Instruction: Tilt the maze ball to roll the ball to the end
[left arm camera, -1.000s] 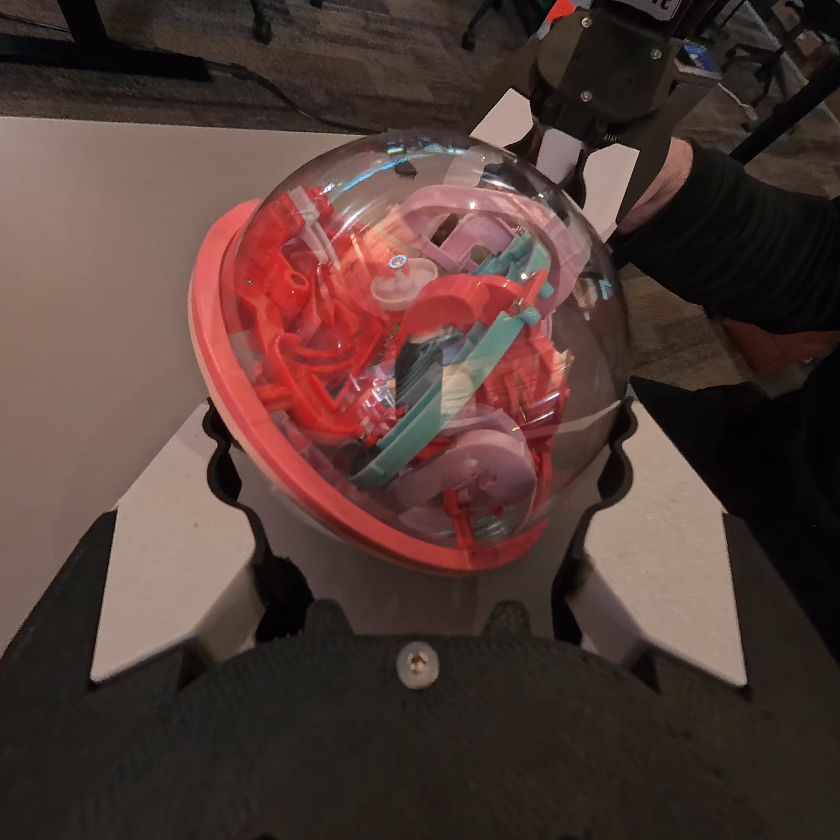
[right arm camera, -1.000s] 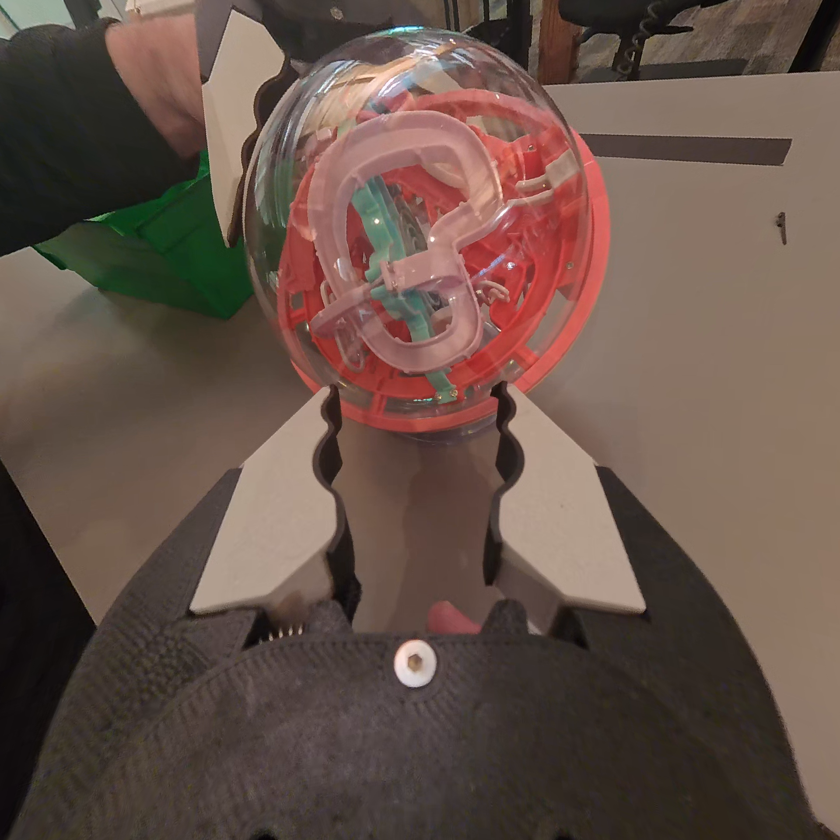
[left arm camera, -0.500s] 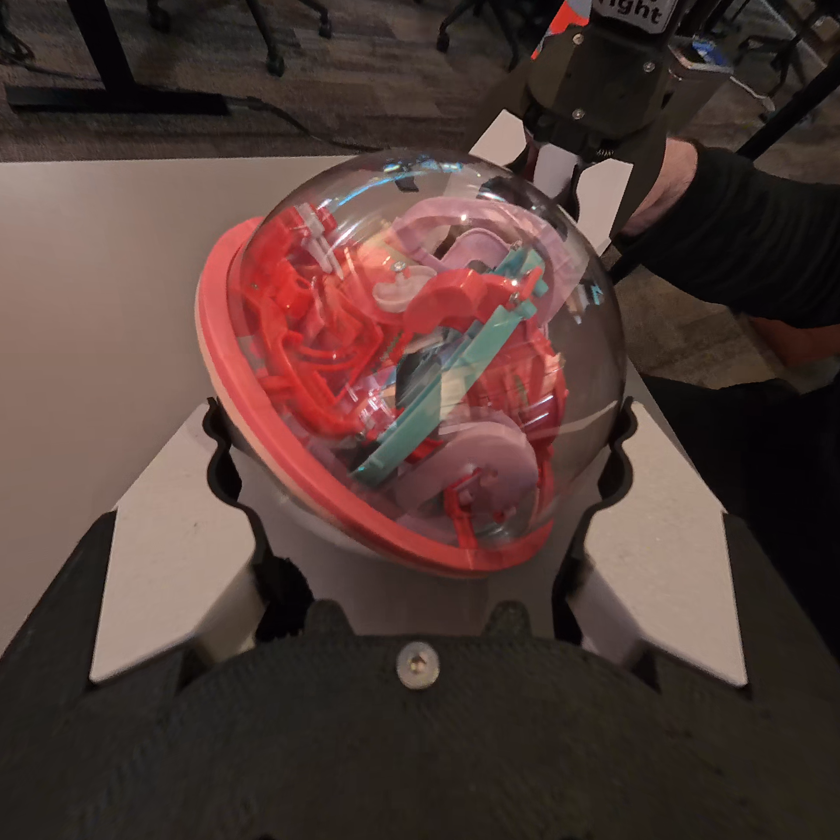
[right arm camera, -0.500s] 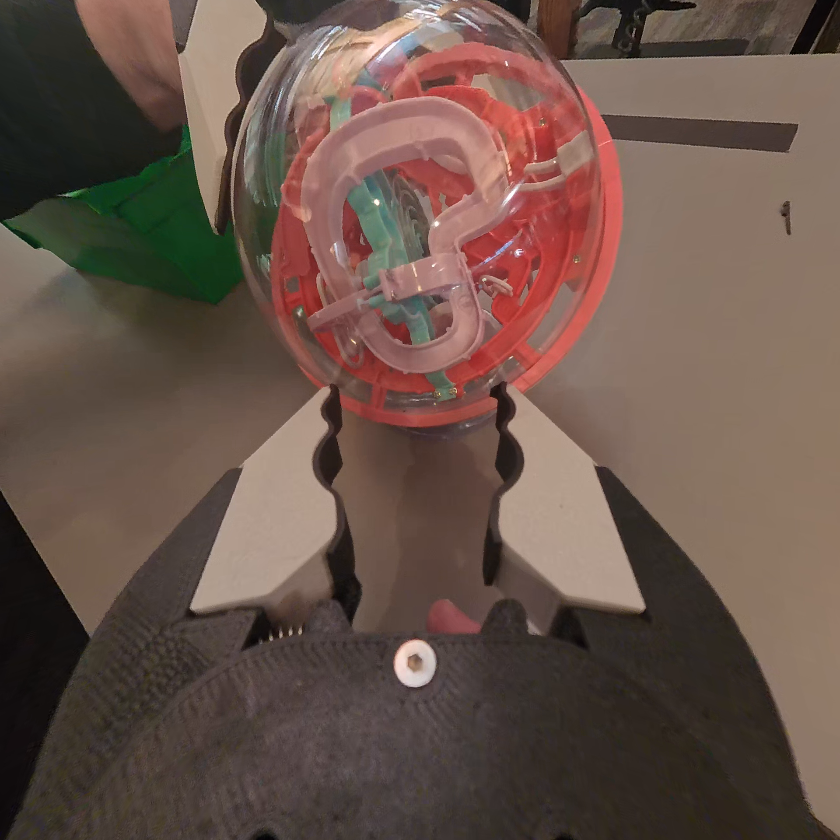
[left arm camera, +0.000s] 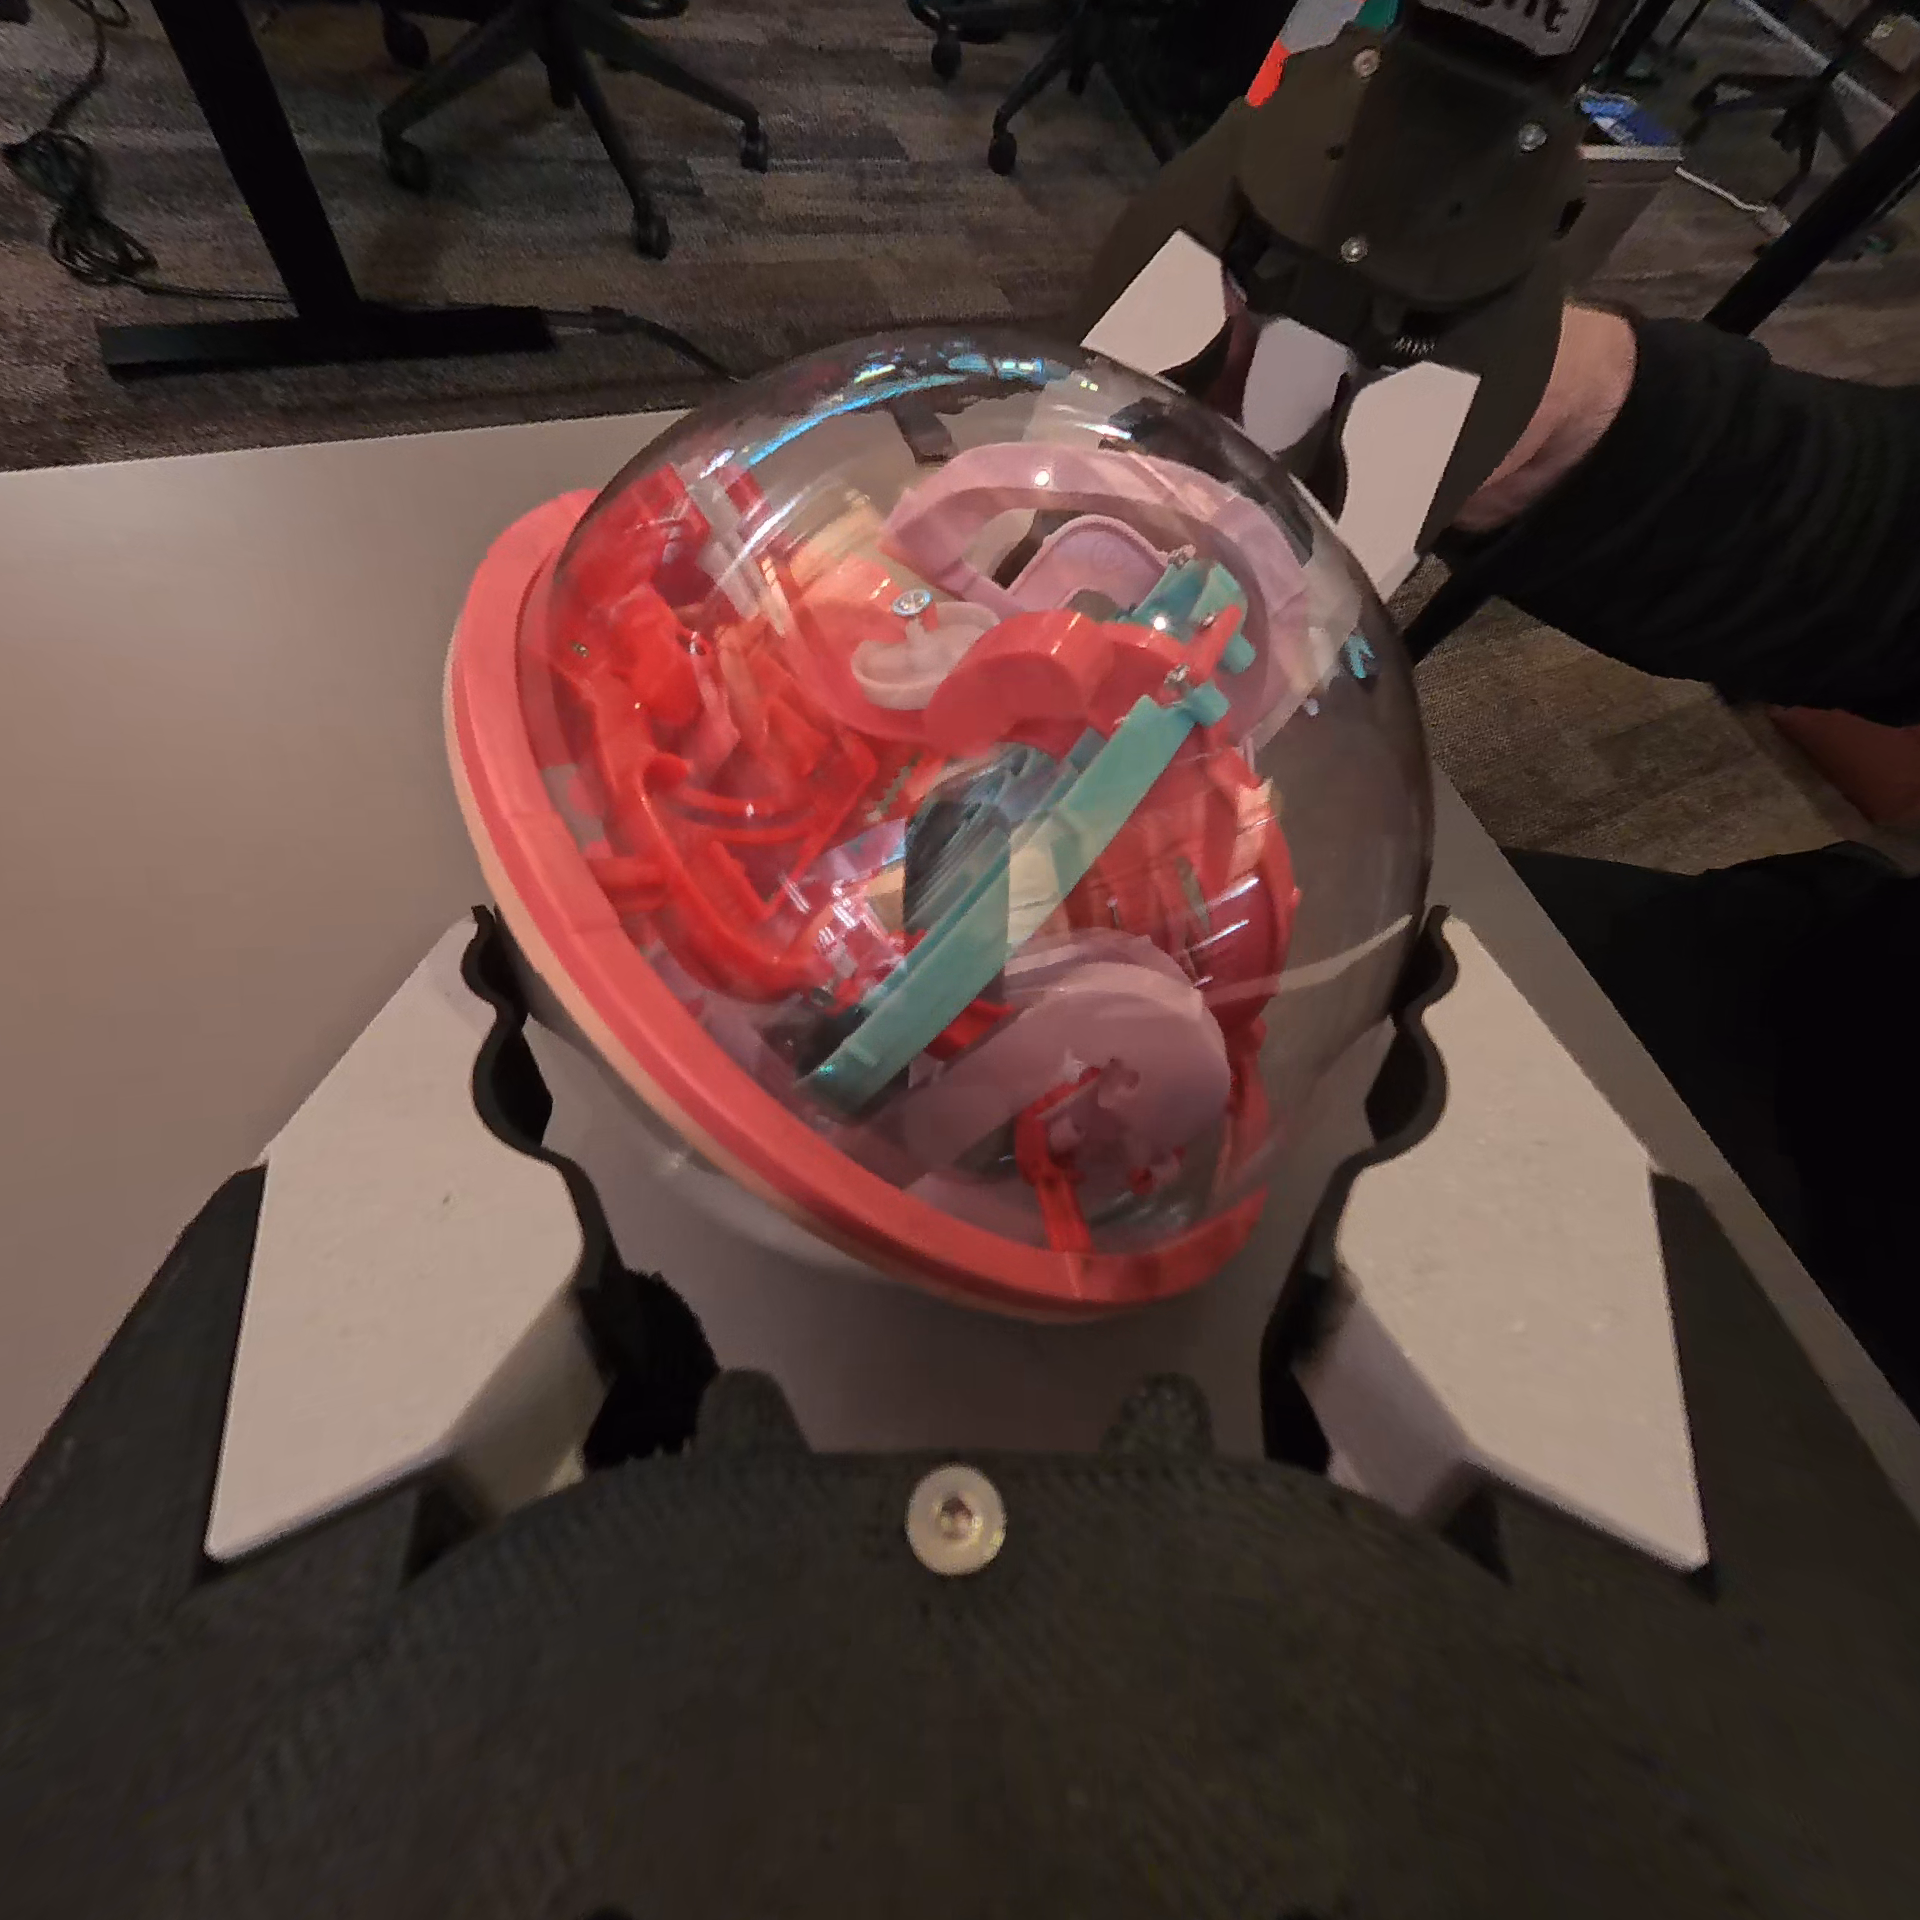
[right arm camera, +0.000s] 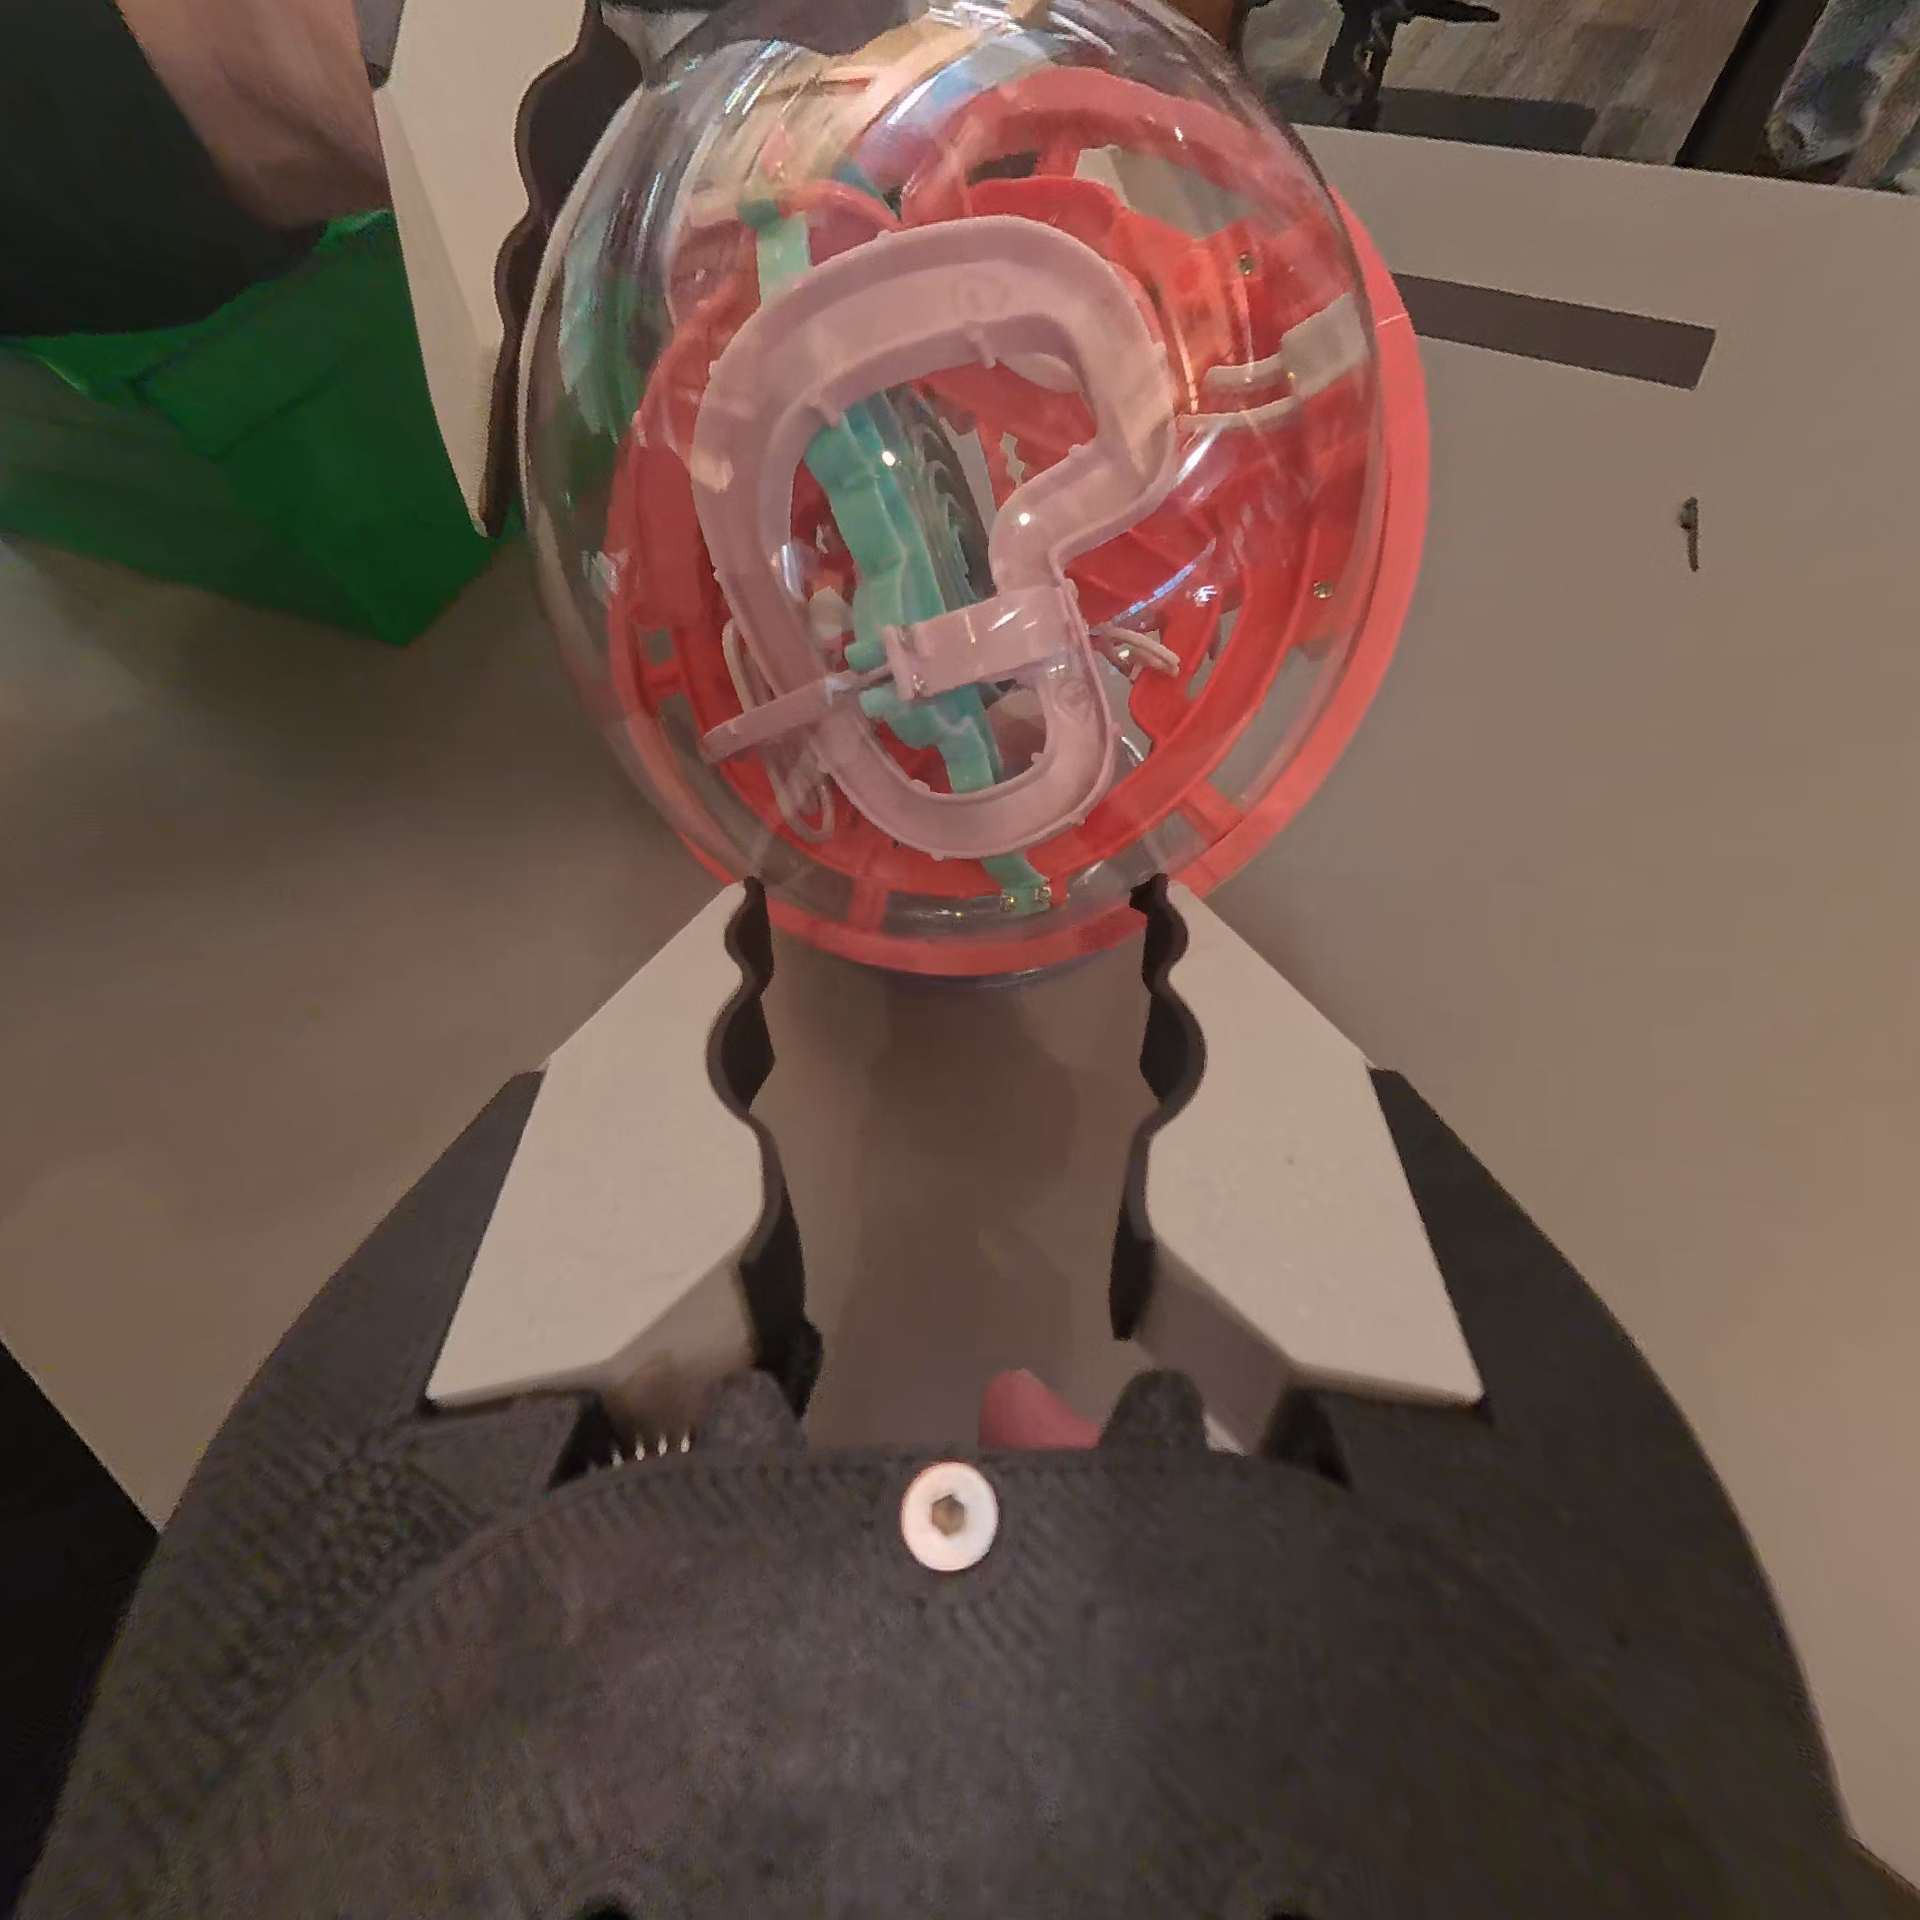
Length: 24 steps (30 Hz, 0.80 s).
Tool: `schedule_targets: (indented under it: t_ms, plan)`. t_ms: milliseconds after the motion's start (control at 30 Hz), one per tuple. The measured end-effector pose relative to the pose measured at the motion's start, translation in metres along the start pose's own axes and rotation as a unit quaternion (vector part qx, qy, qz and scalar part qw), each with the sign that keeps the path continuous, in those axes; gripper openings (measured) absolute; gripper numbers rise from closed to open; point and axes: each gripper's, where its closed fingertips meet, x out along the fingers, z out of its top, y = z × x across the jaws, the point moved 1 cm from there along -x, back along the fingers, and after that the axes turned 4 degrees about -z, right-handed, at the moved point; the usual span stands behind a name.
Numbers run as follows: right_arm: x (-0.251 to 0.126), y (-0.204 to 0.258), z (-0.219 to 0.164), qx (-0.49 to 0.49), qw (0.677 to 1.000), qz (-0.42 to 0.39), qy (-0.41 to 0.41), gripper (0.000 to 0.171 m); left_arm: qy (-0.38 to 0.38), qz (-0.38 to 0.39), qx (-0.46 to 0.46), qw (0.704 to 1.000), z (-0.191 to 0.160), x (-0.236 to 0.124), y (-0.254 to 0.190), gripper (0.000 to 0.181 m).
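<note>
The maze ball (left arm camera: 935, 810) is a clear sphere with a red rim and red, teal and lilac tracks inside. It is tilted, with the rim slanting down to the right. My left gripper (left arm camera: 956, 925) has its jaws spread wide and clamped on the sphere's two sides, holding it over the table. In the right wrist view the maze ball (right arm camera: 966, 520) fills the upper middle. My right gripper (right arm camera: 951, 904) is partly open, with its fingertips (right arm camera: 1158, 914) against the lower curve of the sphere. I cannot make out the small rolling ball inside.
The white table (left arm camera: 208, 727) lies under the ball, and its far edge is close behind. A green bag (right arm camera: 260, 447) sits at the left in the right wrist view. A dark strip (right arm camera: 1558, 348) marks the table. A person's black sleeve (left arm camera: 1714, 540) is at the right. Office chairs (left arm camera: 582, 104) stand on the floor beyond.
The ball and both grippers have tipped together. More floor shows beyond the table in the left wrist view, and the ball sits higher and looms larger in the right wrist view.
</note>
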Motion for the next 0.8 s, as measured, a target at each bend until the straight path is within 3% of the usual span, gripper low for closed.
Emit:
schedule_targets:
  t_ms: [567, 800]
  plan:
    - [0.0002, -0.0031, 0.0013, -0.039, 0.998, -0.051, 0.017, 0.076, 0.000, 0.018, 0.049, 0.999, -0.0017, 0.0017, 0.0035, 0.157]
    - [0.0001, -0.0042, 0.0021, -0.012, 0.999, -0.028, 0.020, 0.075, -0.016, -0.010, -0.039, 0.999, 0.0001, 0.0016, 0.0043, 0.157]
